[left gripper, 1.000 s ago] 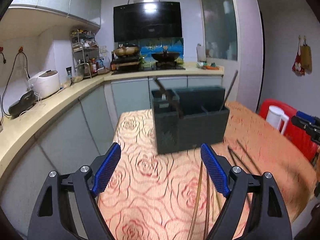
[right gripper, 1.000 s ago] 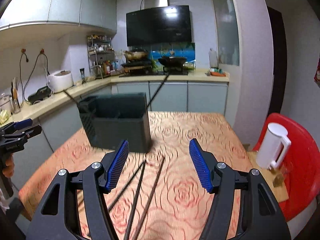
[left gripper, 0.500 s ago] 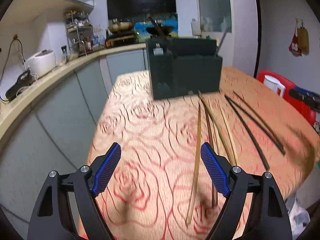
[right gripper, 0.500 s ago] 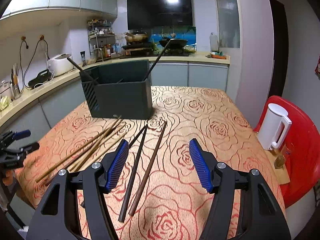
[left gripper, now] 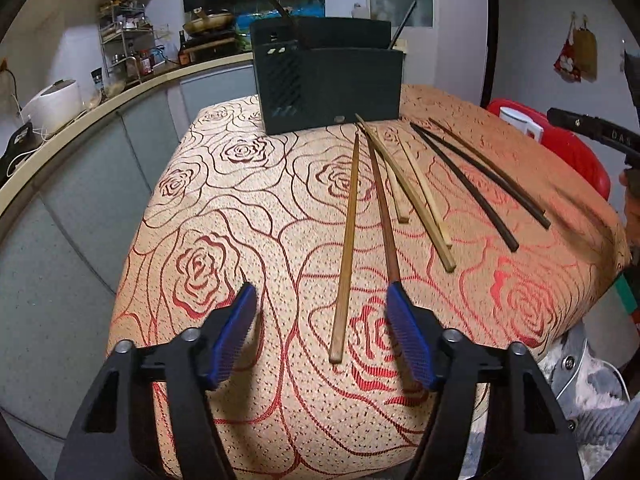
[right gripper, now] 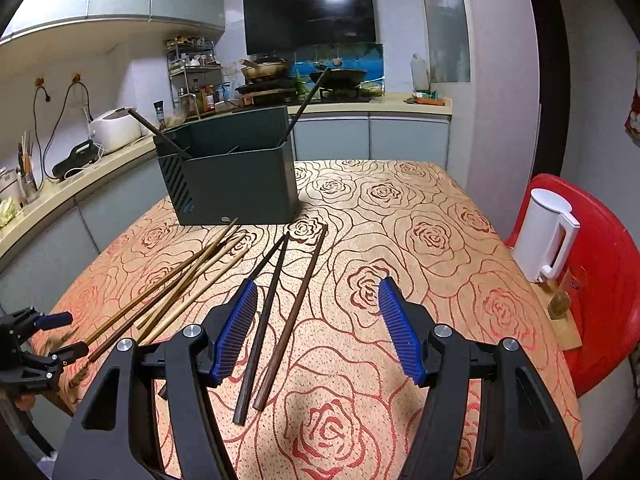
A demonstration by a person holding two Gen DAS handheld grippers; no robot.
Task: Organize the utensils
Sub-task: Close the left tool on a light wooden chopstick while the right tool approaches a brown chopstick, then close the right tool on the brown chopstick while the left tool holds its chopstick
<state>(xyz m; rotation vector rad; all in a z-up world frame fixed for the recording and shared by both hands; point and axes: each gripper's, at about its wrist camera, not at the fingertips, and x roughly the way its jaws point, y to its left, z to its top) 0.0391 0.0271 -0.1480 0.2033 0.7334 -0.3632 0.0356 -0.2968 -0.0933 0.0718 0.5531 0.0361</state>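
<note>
A dark green utensil holder (left gripper: 328,80) stands at the far side of the table, also in the right wrist view (right gripper: 236,176), with two dark chopsticks leaning out of it. Several brown and light wooden chopsticks (left gripper: 348,236) and dark chopsticks (left gripper: 464,184) lie fanned out on the rose-patterned tablecloth (left gripper: 224,208). My left gripper (left gripper: 322,340) is open and empty, low over the near ends of two brown chopsticks. My right gripper (right gripper: 316,332) is open and empty above two dark chopsticks (right gripper: 280,320).
A red chair (right gripper: 600,280) with a white kettle (right gripper: 548,232) stands right of the table. A kitchen counter (right gripper: 60,192) with a rice cooker runs along the left. The table's near edge is just below both grippers.
Both grippers have tilted down and drawn closer to the tabletop. The chopsticks now lie in full view under them. Both stay open.
</note>
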